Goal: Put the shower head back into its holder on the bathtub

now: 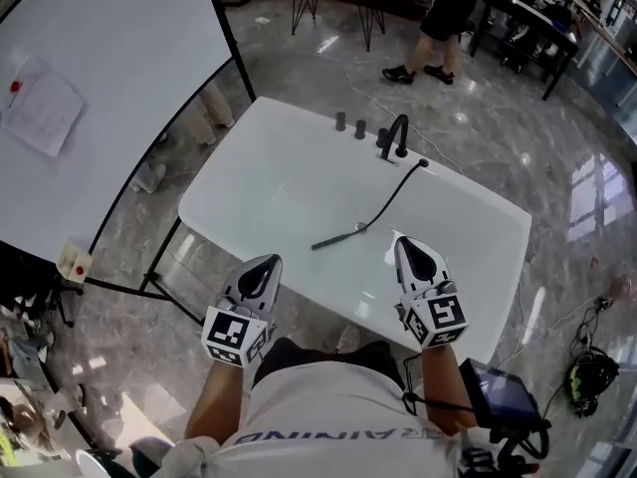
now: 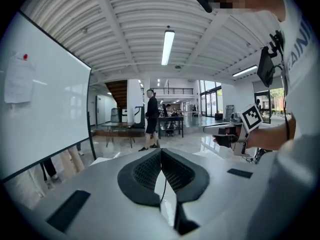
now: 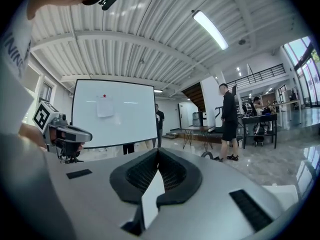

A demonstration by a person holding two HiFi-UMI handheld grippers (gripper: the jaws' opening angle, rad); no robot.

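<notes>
Both left tongs (image 1: 268, 263) and right tongs (image 1: 406, 243), closed, hover over bathtub (image 1: 279, 172).

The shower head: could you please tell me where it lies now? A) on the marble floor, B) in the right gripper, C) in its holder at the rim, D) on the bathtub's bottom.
D: the shower head lies loose on the white bottom of the bathtub, its hose running up to the rim.

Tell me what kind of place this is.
Probably an open test hall or workshop, not a home bathroom: a freestanding bathtub stands on a polished stone floor beside a large whiteboard, with work tables behind.
</notes>
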